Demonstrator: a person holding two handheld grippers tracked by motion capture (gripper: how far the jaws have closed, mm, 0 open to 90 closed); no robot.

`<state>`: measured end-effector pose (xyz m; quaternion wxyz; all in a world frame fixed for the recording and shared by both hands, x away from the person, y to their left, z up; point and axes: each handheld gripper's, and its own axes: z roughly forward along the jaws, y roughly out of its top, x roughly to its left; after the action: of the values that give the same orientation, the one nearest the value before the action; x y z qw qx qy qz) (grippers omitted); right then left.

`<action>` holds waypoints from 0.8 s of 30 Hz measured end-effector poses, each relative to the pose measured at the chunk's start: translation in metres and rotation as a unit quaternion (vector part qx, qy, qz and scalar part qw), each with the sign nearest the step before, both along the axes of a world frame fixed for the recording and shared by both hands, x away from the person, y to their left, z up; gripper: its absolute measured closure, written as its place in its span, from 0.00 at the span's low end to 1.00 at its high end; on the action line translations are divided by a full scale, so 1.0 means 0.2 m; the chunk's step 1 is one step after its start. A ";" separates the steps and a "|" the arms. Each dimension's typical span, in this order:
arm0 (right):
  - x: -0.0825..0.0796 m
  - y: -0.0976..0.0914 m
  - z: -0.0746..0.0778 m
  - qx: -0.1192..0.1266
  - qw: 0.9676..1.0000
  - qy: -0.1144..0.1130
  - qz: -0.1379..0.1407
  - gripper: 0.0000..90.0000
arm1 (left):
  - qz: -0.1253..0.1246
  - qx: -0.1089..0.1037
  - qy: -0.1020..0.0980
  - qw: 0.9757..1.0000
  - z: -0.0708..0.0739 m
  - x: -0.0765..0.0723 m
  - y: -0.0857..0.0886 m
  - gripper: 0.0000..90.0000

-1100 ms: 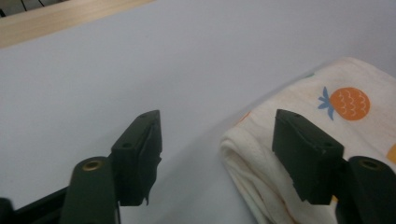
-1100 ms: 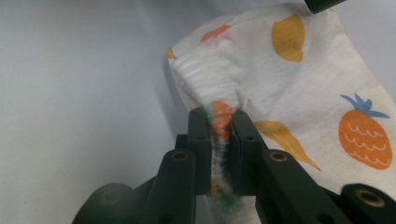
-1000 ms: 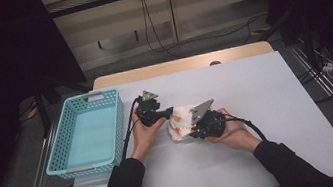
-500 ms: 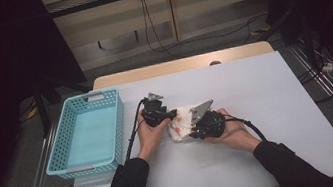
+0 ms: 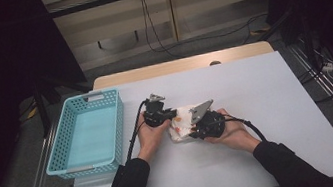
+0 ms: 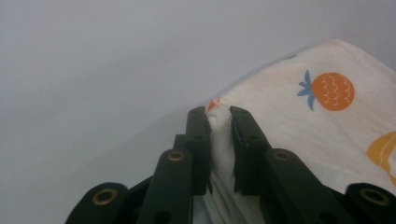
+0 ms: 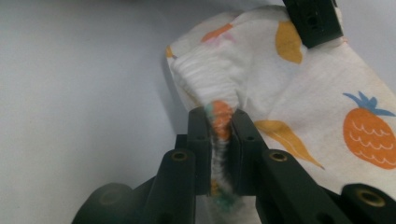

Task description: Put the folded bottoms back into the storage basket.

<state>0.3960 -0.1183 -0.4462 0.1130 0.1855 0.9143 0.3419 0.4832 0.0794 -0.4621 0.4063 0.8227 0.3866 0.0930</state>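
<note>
Small white cloth (image 5: pixel 182 122) with orange fruit print lay on the white desk (image 5: pixel 268 108), near its middle, bunched between the two hands. Left hand-held gripper (image 5: pixel 171 117) was at the cloth's left edge; its jaws had just been closing and in the left gripper view (image 6: pixel 218 122) they were clamped on a pinched fold of the cloth (image 6: pixel 322 121). Right hand-held gripper (image 5: pixel 194 127) sat at the cloth's right side, jaws closed tight on a ribbed, multicolored edge of the cloth (image 7: pixel 299 107), seen in the right gripper view (image 7: pixel 218 122). The left gripper's jaw tip (image 7: pixel 312 21) showed at the far end of the cloth in that view. Cloth was slightly lifted and puckered at both grips, the rest resting on the desk. Light blue basket (image 5: pixel 63 155) stood at the desk's left edge, well apart from the cloth. Both forearms in dark sleeves came in from the bottom.
</note>
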 end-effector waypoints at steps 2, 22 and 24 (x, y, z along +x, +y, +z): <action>0.00 0.00 0.00 0.001 1.000 0.000 -0.001 0.90 | 0.000 -0.003 0.000 1.000 0.01 0.00 0.00 0.89; 0.00 -0.01 0.04 0.025 0.999 -0.012 -0.019 0.90 | 0.012 -0.059 -0.024 0.998 0.11 -0.02 0.03 0.90; -0.01 -0.01 0.04 0.028 0.999 -0.013 -0.018 0.90 | 0.014 -0.062 -0.024 0.998 0.12 -0.02 0.04 0.90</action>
<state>0.3949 -0.1197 -0.4380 0.1262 0.2005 0.8992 0.3679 0.4800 0.0865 -0.4378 0.4648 0.7879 0.3928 0.0940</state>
